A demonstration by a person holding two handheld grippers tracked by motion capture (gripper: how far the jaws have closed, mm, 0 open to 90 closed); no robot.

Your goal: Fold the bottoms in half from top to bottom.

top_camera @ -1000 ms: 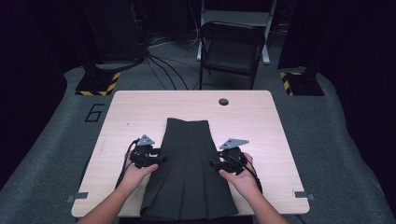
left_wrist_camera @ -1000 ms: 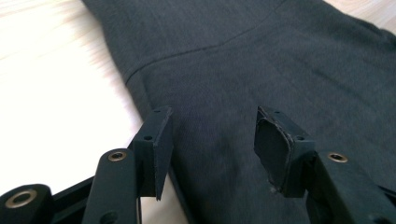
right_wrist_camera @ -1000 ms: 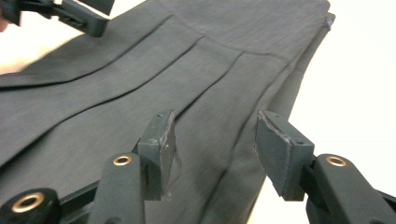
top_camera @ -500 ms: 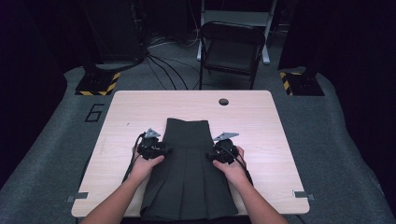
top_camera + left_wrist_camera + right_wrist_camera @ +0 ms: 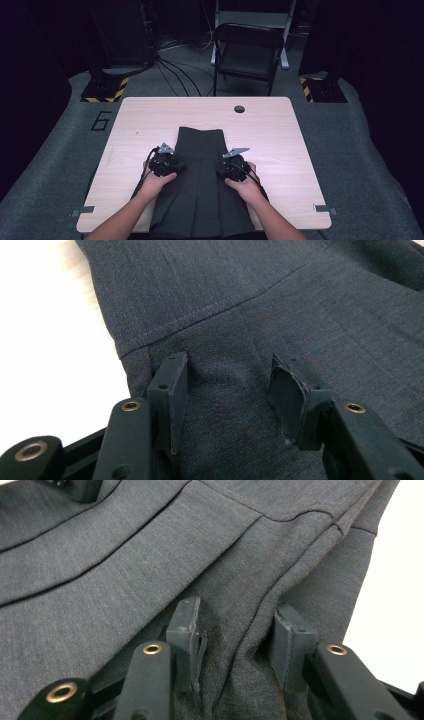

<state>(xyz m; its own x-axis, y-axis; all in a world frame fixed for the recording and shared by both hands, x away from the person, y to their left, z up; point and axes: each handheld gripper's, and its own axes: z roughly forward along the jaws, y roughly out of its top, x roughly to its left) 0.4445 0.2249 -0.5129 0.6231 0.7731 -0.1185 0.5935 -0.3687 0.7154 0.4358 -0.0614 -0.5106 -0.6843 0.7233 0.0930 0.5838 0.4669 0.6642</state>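
Pale wood tabletop (image 5: 150,125) carries a dark grey pleated skirt (image 5: 200,190), its hem at the near edge and its waistband toward the far side.

Nearest, the left gripper (image 5: 227,390) stands partly open with its tips pressed into the skirt's left edge just below the yoke seam; cloth dimples between the pads, not yet pinched. The right gripper (image 5: 237,630) has just been closing; a ridge of fabric has bunched up between its fingers at the skirt's right edge, though the pads do not clearly press it yet.

The risks, as judged: the right pinch may catch only the top pleat layer, so the skirt would peel apart instead of lifting whole. The left tips sit inboard of the edge and could skid and close on nothing. Uneven grips would skew any fold.

Beyond the fingers, the table has a round cable hole (image 5: 239,108). Farther off stand a folding chair (image 5: 247,50), grey carpet marked 6 (image 5: 102,120), 2 hazard-striped stand bases (image 5: 105,89) and black curtains.
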